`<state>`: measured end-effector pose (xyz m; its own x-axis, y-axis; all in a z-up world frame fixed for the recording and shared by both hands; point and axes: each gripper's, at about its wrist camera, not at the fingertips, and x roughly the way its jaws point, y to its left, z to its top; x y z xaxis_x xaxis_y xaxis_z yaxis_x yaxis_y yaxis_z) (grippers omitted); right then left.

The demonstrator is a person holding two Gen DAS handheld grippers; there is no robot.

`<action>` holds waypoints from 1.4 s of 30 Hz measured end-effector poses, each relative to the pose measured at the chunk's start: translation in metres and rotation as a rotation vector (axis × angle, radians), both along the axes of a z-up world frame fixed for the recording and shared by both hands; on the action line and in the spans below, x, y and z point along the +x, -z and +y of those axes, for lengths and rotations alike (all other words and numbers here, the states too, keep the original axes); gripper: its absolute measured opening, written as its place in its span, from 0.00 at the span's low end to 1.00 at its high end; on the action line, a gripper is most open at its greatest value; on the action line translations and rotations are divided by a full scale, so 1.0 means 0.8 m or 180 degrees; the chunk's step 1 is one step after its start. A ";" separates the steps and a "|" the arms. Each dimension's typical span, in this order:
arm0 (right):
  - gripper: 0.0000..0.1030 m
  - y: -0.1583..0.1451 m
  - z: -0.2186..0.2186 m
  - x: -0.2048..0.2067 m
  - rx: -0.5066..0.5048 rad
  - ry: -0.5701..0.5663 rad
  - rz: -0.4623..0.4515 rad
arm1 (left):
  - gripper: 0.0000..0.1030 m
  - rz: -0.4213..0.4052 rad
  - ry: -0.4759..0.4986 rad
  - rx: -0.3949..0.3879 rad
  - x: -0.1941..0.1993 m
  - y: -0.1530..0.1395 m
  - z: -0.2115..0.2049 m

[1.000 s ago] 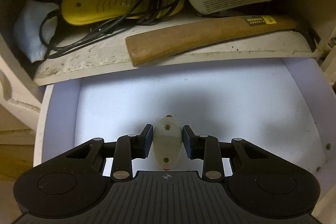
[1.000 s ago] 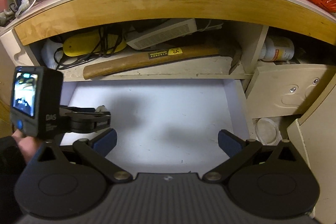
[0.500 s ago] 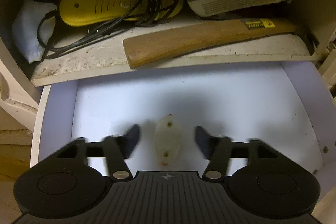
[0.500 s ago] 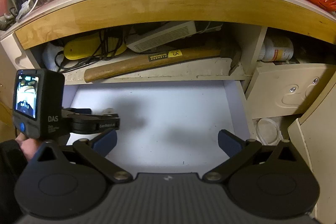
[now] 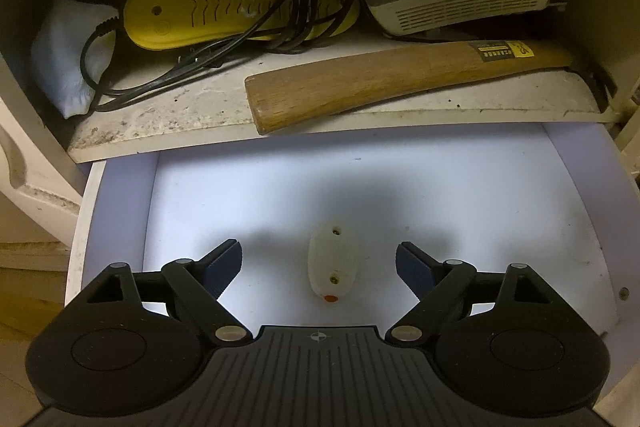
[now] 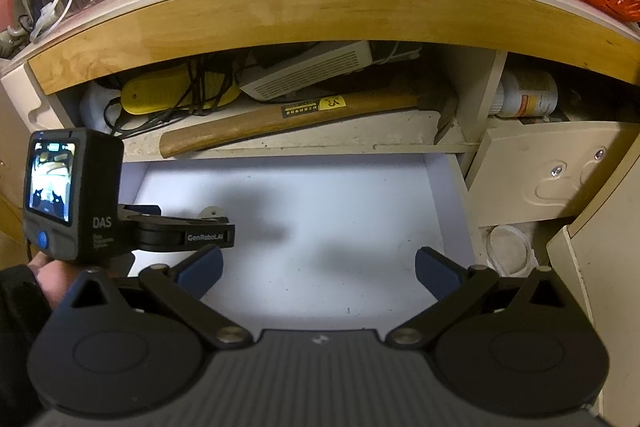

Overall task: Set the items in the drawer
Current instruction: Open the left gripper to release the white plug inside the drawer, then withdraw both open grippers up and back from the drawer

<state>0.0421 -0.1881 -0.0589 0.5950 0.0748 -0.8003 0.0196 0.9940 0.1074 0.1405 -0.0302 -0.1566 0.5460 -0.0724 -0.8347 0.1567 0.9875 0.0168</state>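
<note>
A second ago the left gripper [image 5: 319, 262] pinched the small white oval plastic piece [image 5: 333, 264]; now its jaws are opening, and the piece lies free between them on the floor of the open white drawer [image 5: 520, 211] (touching neither pad). Only the right wrist view shows the right gripper [image 6: 318, 269], fingers spread wide on nothing, and the cluttered wooden-edged counter [image 6: 320, 7]. The wooden-handled hammer [image 5: 400, 83] lies on the shelf above the drawer.

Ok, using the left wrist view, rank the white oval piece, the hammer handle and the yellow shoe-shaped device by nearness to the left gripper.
1. White oval piece, on the drawer floor between the opening left gripper jaws, untouched.
2. Hammer handle, shelf front, right.
3. Yellow shoe-shaped device, shelf back, left.
</note>
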 end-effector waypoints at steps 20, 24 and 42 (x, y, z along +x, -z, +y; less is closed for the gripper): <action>1.00 0.000 -0.007 -0.007 -0.0047 -0.0029 0.0001 | 0.83 -0.0186 -0.0055 -0.0071 -0.032 -0.053 0.006; 1.00 0.000 -0.007 -0.009 -0.0071 -0.0044 -0.0010 | 0.83 -0.0251 -0.0068 -0.0090 -0.046 -0.073 0.007; 1.00 -0.003 -0.007 -0.015 -0.0136 -0.0075 -0.0044 | 0.83 -0.0464 -0.0130 -0.0206 -0.105 -0.139 0.023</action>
<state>0.0304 -0.1938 -0.0567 0.6046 0.0549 -0.7947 -0.0052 0.9979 0.0650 0.0567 -0.0118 -0.0455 0.6645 -0.0986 -0.7408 0.1169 0.9928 -0.0273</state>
